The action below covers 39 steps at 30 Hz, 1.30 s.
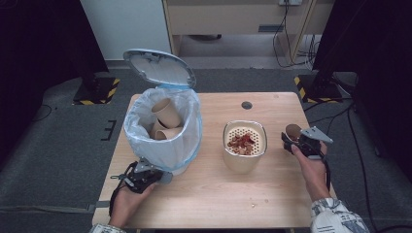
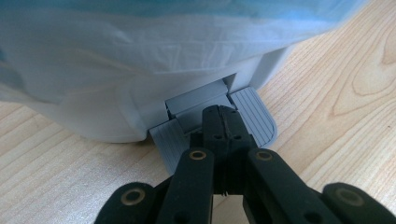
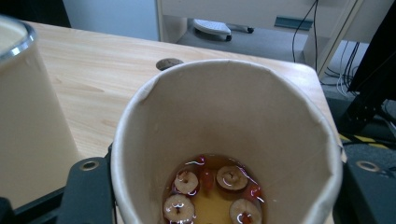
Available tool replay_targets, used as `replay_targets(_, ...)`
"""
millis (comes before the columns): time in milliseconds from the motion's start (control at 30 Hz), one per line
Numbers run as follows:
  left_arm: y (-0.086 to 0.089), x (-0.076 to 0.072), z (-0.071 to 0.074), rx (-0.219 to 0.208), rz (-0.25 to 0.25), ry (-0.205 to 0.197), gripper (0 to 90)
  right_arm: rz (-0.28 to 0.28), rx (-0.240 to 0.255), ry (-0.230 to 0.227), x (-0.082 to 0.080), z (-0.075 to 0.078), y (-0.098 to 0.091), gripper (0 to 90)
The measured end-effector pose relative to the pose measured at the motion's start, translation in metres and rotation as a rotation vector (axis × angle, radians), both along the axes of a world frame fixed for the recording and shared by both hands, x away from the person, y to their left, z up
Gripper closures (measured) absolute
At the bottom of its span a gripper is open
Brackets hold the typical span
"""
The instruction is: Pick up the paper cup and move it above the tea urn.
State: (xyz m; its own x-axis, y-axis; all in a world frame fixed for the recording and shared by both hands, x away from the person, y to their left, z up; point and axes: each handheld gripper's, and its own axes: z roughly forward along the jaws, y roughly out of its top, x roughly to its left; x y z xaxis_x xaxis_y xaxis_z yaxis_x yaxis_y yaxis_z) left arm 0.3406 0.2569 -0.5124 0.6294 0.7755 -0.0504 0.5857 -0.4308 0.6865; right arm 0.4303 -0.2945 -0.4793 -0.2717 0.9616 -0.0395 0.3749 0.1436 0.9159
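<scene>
A white pedal bin (image 1: 163,131) with a blue liner stands on the table's left, its lid (image 1: 158,68) raised. Used paper cups (image 1: 166,115) lie inside it. My left gripper (image 1: 158,175) is shut, and its joined tips (image 2: 224,122) rest on the bin's grey pedal (image 2: 254,114). At the table's right edge my right gripper (image 1: 294,141) is shut on a paper cup (image 3: 224,116), whose rim is squeezed slightly out of round. The cup (image 1: 293,130) is upright and holds amber liquid with fruit slices (image 3: 212,191).
A cream container (image 1: 244,145) with a perforated strainer insert full of red and brown fruit bits stands mid-table, just left of the held cup; its wall (image 3: 28,116) is close by. A cable hole (image 1: 247,105) sits at the table's (image 1: 218,194) far edge.
</scene>
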Motion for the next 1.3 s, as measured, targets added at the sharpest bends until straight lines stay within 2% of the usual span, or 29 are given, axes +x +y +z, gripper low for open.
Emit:
replay_targets(67,0.0,0.0,0.0,0.001,0.0,0.0,90.0,0.005,0.009,0.003,0.001,0.005,0.0,33.8)
replay_targets(133,0.0,0.0,0.0,0.0,0.0,0.0,90.0,0.009,-0.012,-0.002,0.002,0.011,0.0,33.9)
replay_targets(400,0.0,0.0,0.0,-0.001,0.001,0.001,90.0,0.023,-0.036,-0.013,0.008,0.034,-0.003,34.2)
replay_targets(800,0.0,0.0,0.0,-0.002,0.001,0.001,90.0,0.069,-0.084,-0.023,0.022,0.06,-0.002,35.2)
replay_targets(933,0.0,0.0,0.0,-0.001,0.0,0.001,90.0,0.082,-0.074,-0.038,0.026,0.064,0.001,36.4)
replay_targets(1300,0.0,0.0,0.0,-0.001,0.0,0.001,90.0,0.106,-0.057,-0.039,0.033,0.069,0.006,37.9)
